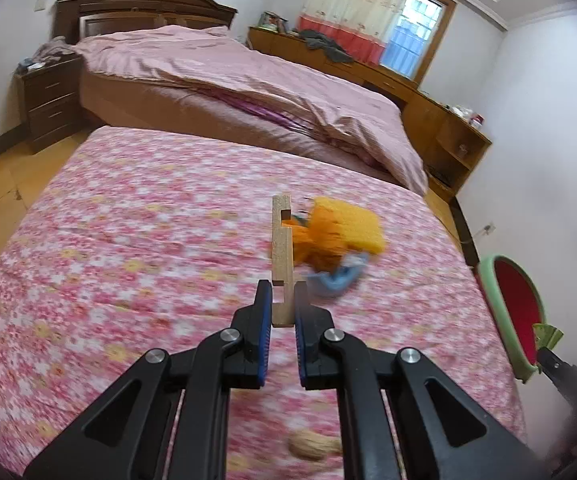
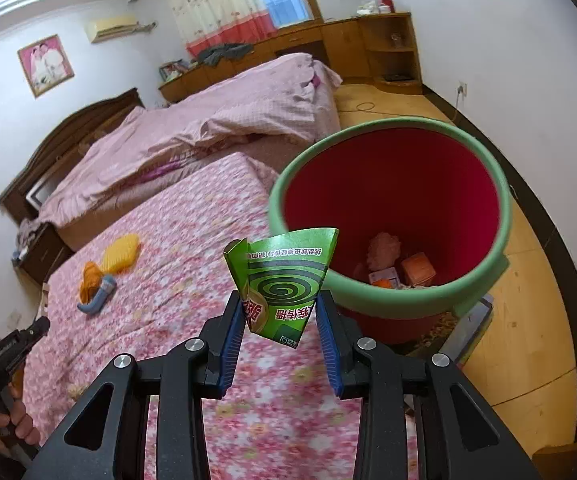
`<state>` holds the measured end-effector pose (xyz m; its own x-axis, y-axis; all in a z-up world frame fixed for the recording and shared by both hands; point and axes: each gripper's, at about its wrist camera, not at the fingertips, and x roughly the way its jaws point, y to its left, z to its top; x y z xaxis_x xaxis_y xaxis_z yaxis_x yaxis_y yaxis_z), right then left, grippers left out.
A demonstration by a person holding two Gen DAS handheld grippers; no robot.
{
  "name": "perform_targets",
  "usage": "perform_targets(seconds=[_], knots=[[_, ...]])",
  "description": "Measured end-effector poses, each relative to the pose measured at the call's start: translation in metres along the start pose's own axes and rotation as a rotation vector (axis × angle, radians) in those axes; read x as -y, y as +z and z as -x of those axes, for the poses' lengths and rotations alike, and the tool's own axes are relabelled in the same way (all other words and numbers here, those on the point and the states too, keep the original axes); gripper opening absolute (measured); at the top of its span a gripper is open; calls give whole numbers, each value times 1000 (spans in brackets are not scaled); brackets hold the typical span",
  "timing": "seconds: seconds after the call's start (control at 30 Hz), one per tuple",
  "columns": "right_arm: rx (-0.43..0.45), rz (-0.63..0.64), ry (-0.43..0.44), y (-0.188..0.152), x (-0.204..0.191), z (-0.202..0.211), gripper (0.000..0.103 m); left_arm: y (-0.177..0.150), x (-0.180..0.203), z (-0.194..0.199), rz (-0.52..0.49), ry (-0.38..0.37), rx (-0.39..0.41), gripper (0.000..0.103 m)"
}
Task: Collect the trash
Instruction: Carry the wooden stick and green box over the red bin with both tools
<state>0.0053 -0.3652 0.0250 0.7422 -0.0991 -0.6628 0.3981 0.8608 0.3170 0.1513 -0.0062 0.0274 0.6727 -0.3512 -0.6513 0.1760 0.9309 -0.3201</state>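
- Bin point(image 2: 392, 300), red inside with a green rim, sits beside the bed point(image 2: 176, 264); scraps already lie in it.
- Right claw point(image 2: 280, 320) grips the green carton point(image 2: 284, 284) near the rim: carry it over the opening before releasing.
- Left claw point(image 1: 282, 316) pinches a notched wooden strip point(image 1: 281, 248); keep it clamped until it, too, is over the bin.

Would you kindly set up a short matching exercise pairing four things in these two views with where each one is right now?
Things:
1. wooden piece
2. green box
3. yellow sponge
4. orange carton

Places:
A. lying on the flowered cover
B. at the bottom of the bin
C. clamped in the right gripper
D. clamped in the left gripper

Pairs: 1-D, 2-C, 3-A, 4-B
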Motion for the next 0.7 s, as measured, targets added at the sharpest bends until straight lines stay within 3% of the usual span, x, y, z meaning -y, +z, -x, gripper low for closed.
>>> perform_targets(seconds=[0.37,0.7], knots=[[28,-114,23,9,49,12,36,-3,83,7,-96,-122,-40,9],[50,-158,42,20,80,21,36,-14,162,-4,-227,-179,-78,9]])
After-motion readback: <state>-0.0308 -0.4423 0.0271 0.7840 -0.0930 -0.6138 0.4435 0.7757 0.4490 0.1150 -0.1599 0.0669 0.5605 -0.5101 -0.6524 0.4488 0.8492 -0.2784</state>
